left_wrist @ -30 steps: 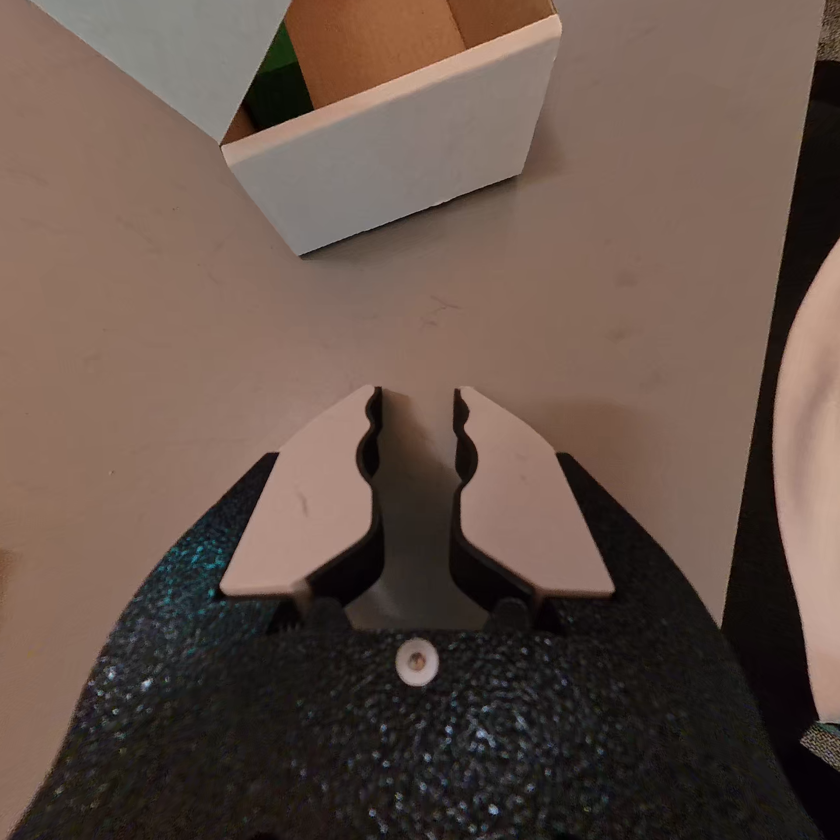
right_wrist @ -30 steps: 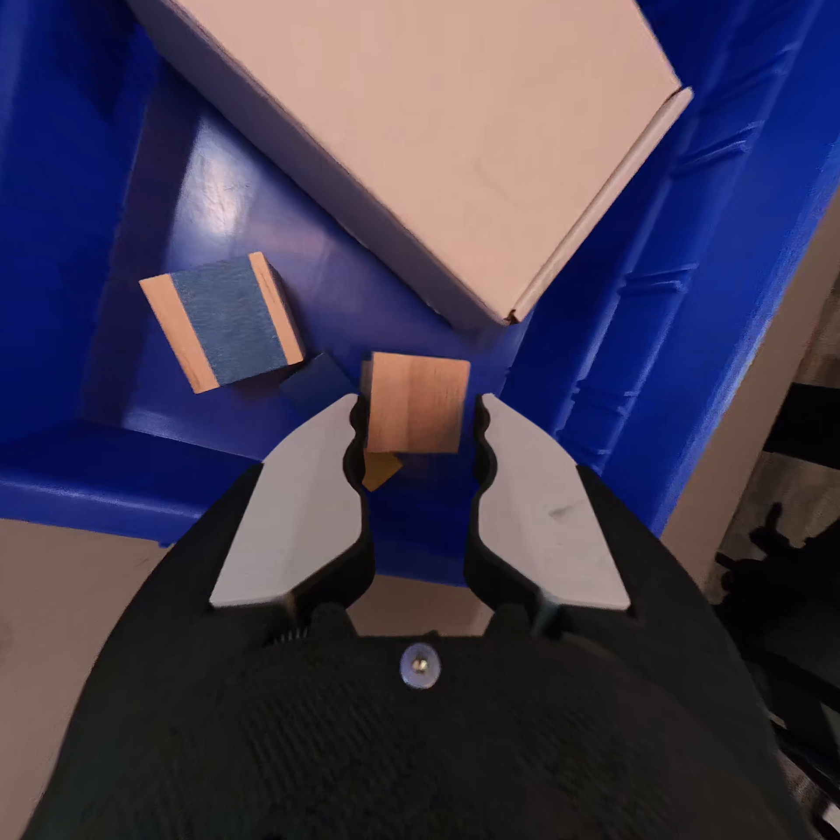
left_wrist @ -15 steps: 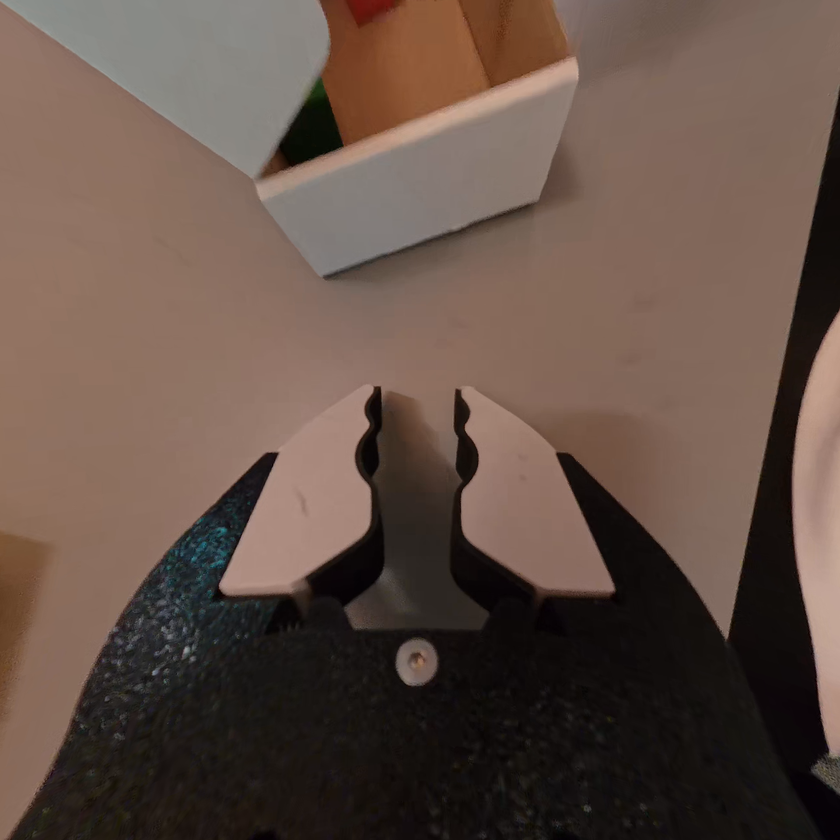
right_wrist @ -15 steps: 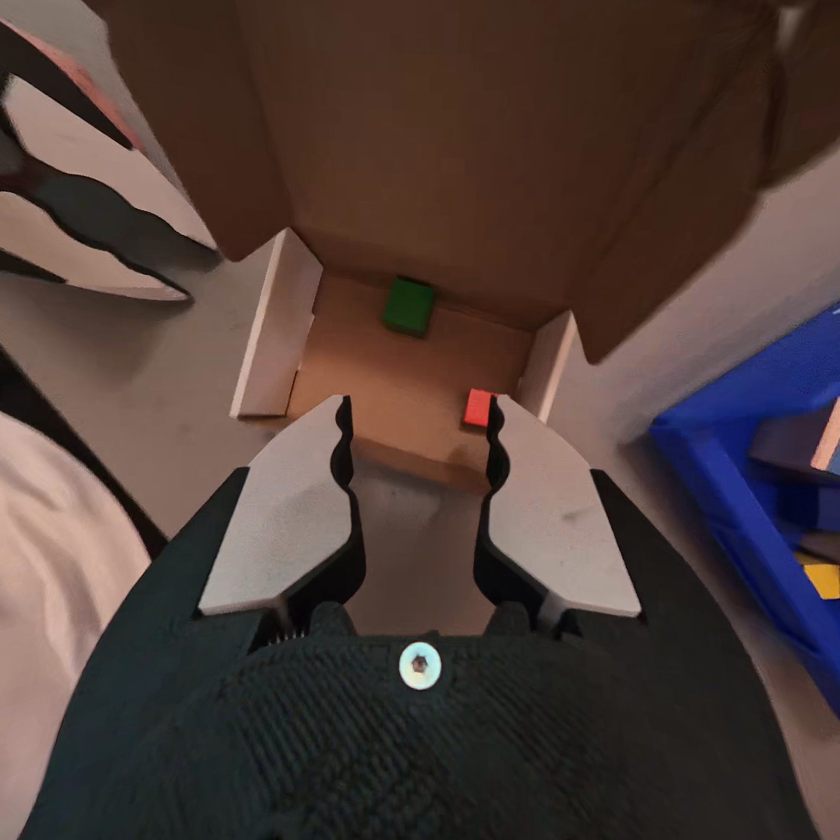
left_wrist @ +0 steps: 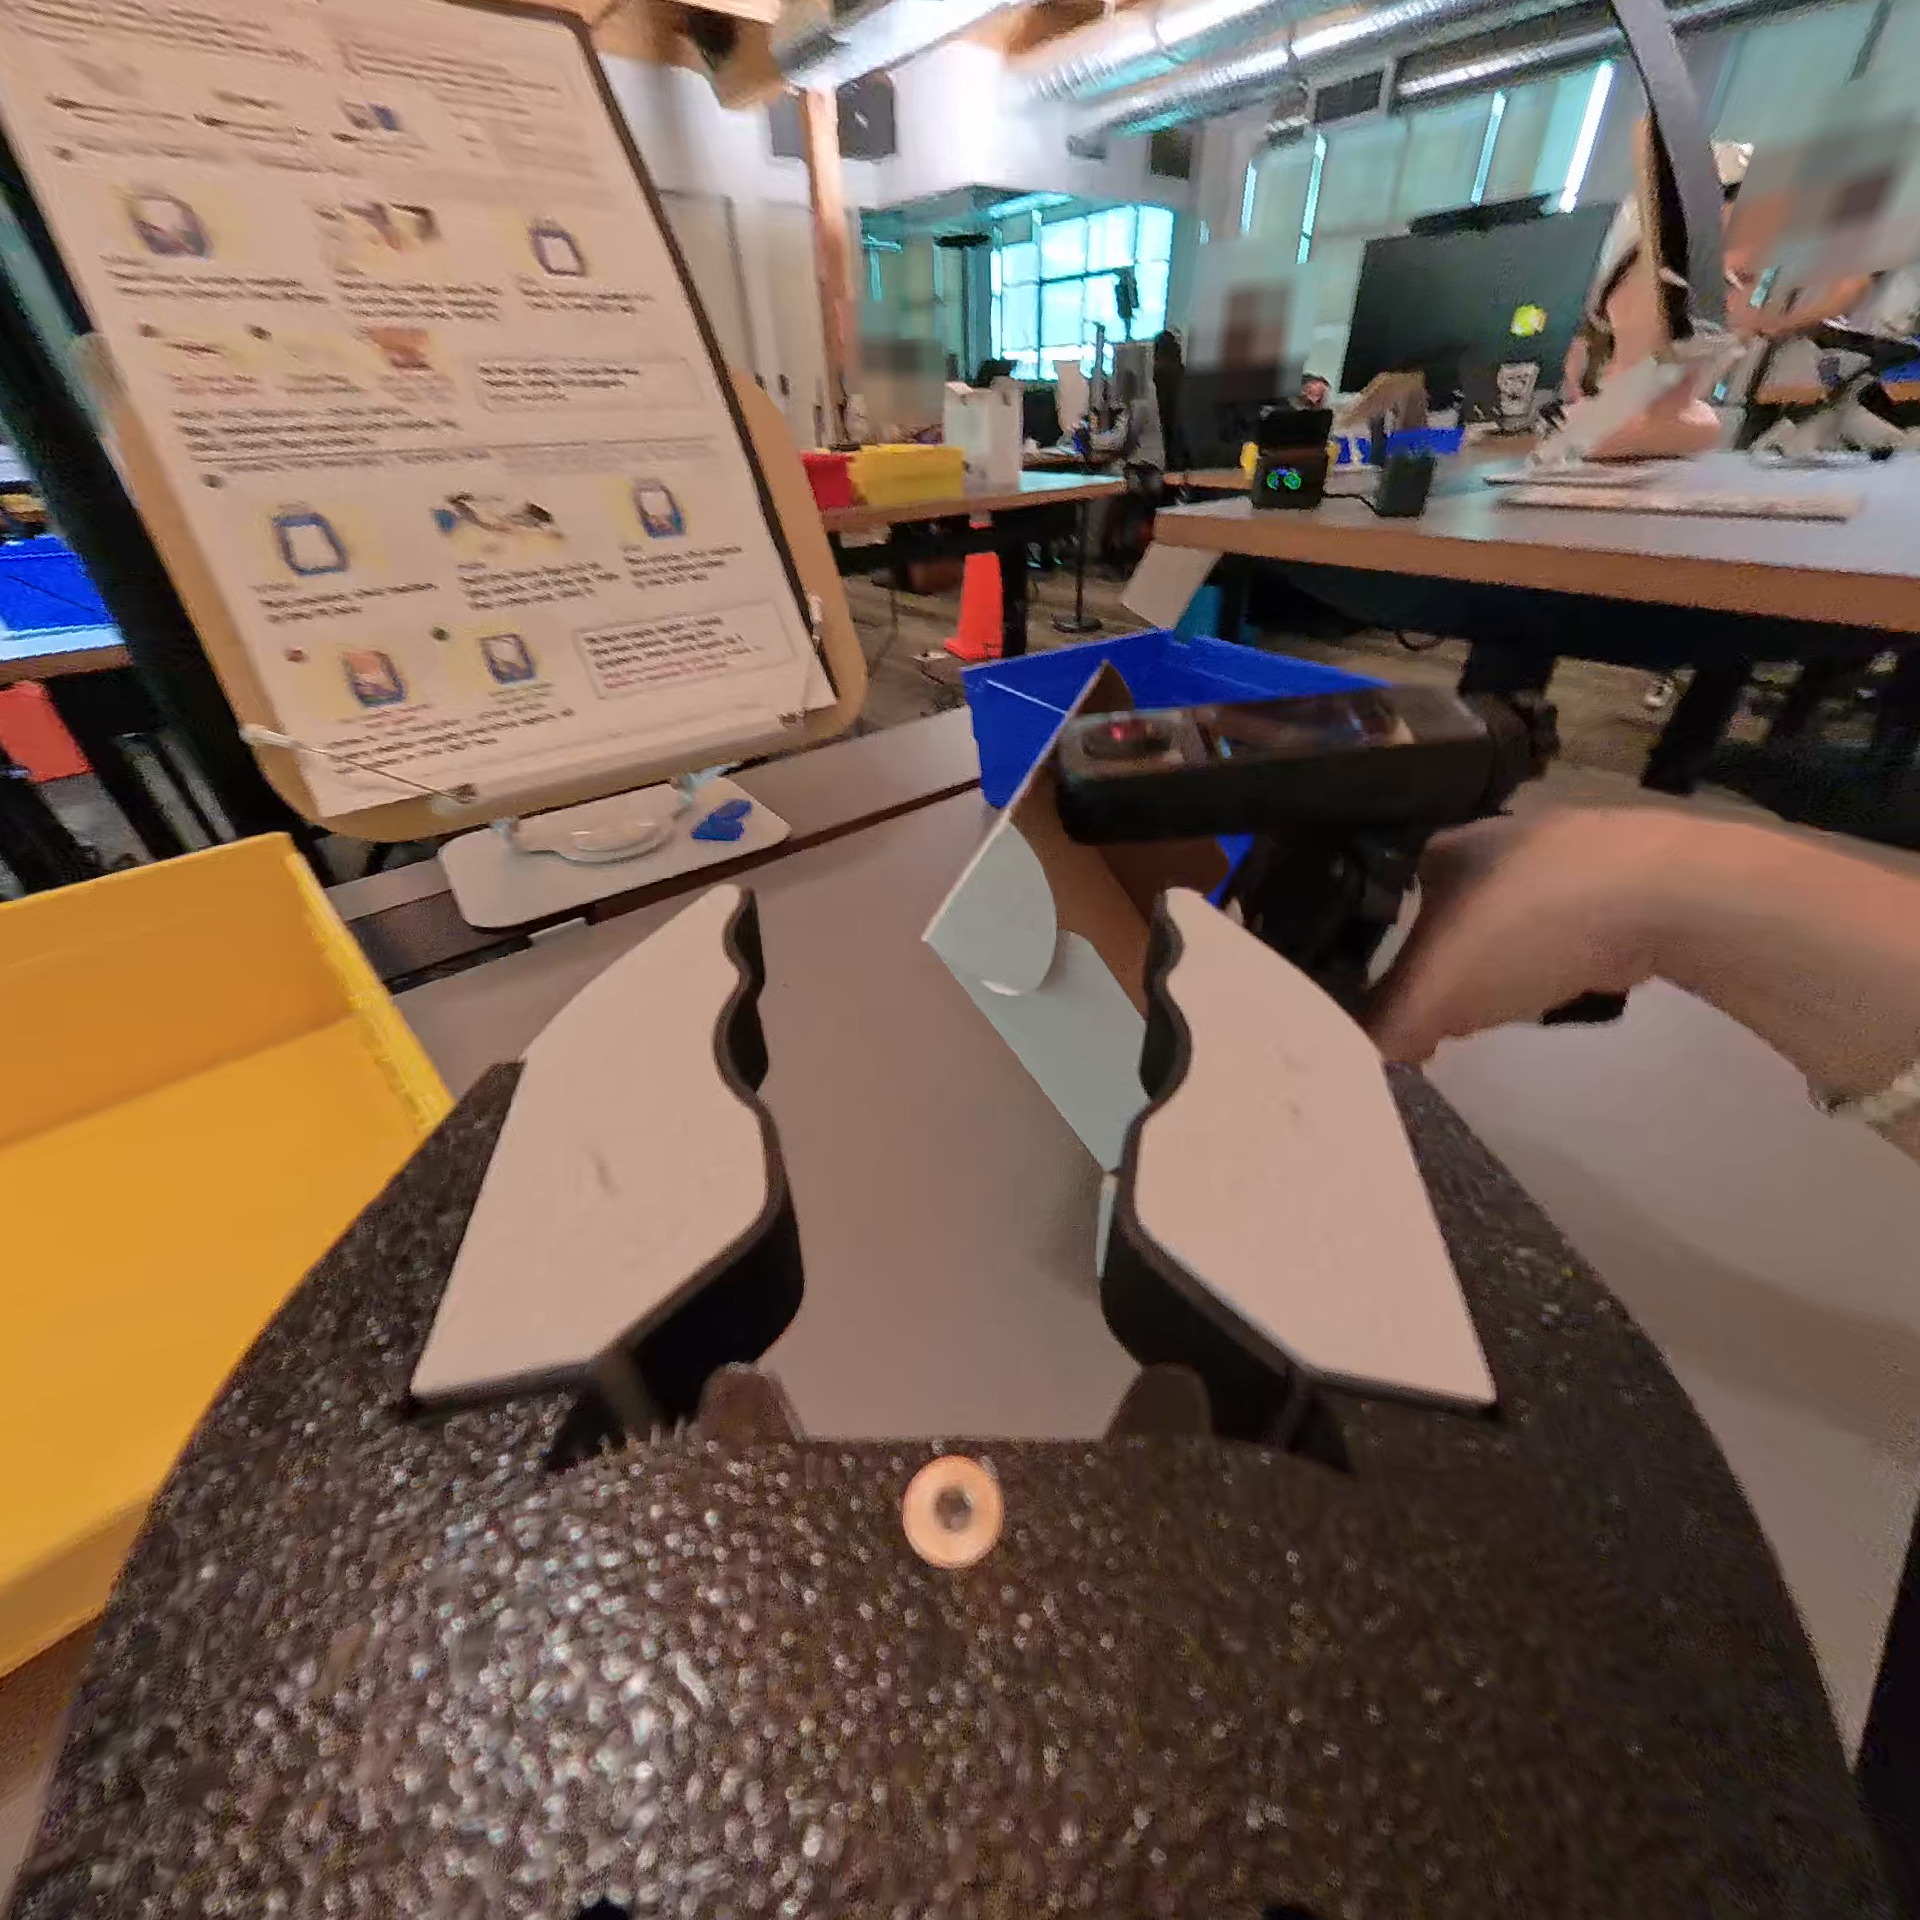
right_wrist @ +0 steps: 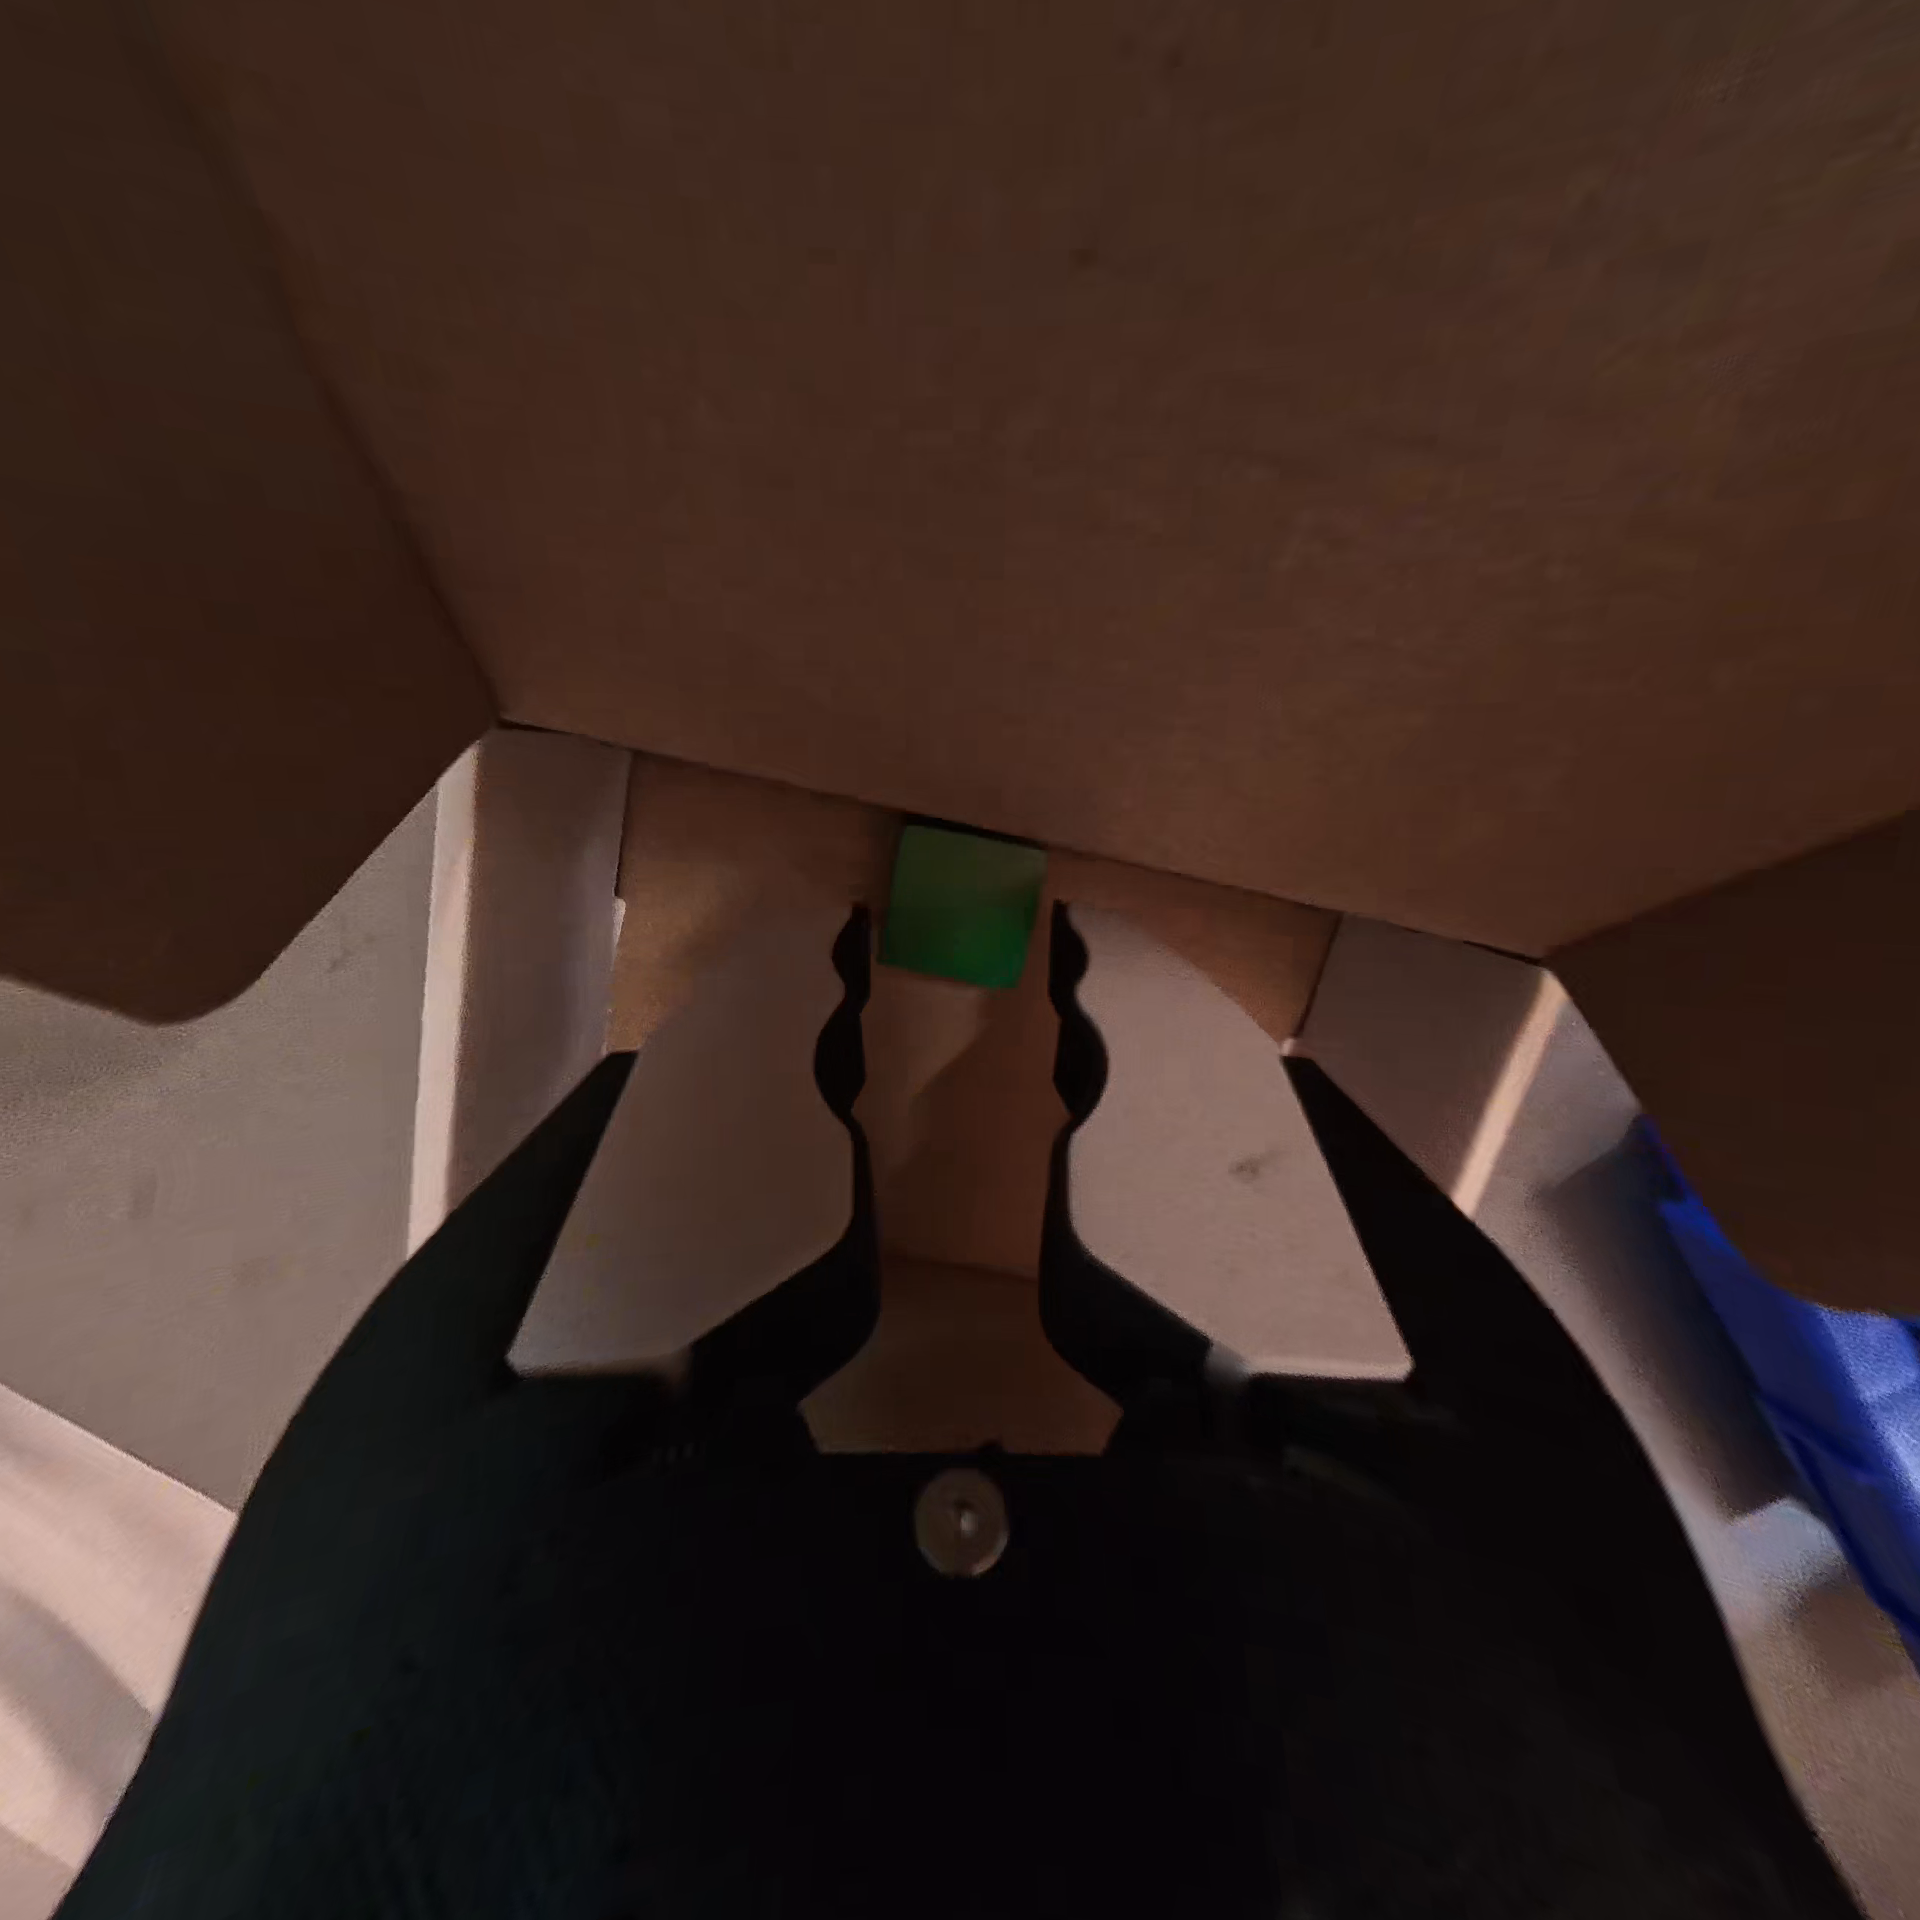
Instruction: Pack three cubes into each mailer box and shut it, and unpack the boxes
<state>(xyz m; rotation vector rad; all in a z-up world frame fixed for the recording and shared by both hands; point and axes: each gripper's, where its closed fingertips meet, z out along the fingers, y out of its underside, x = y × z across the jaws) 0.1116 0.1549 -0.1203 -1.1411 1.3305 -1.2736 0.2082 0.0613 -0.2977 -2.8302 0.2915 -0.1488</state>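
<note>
The mailer box (right_wrist: 540, 935) is white outside and brown inside, and its lid (right_wrist: 1039, 416) is raised over my right gripper. My right gripper (right_wrist: 954, 920) is open inside the box, its fingertips on either side of a green cube (right_wrist: 961, 894) at the back wall, with small gaps showing. No other cube shows. My left gripper (left_wrist: 956, 914) is open and empty, held low over the grey table (left_wrist: 914, 1195). In the left wrist view the box (left_wrist: 1039, 1008) stands just ahead to the right, with a hand (left_wrist: 1558, 935) reaching into it.
A yellow bin (left_wrist: 156, 1143) stands close on the left. A blue bin (left_wrist: 1143, 686) sits behind the box and also shows in the right wrist view (right_wrist: 1787, 1299). An instruction sheet on a stand (left_wrist: 416, 416) is at the table's back. Other tables stand beyond. The left gripper's tips are roughly 20 cm from the right gripper's.
My right gripper left the blue bin, reached the open box and went deeper in to the green cube. My left gripper tilted up from the table and opened wider.
</note>
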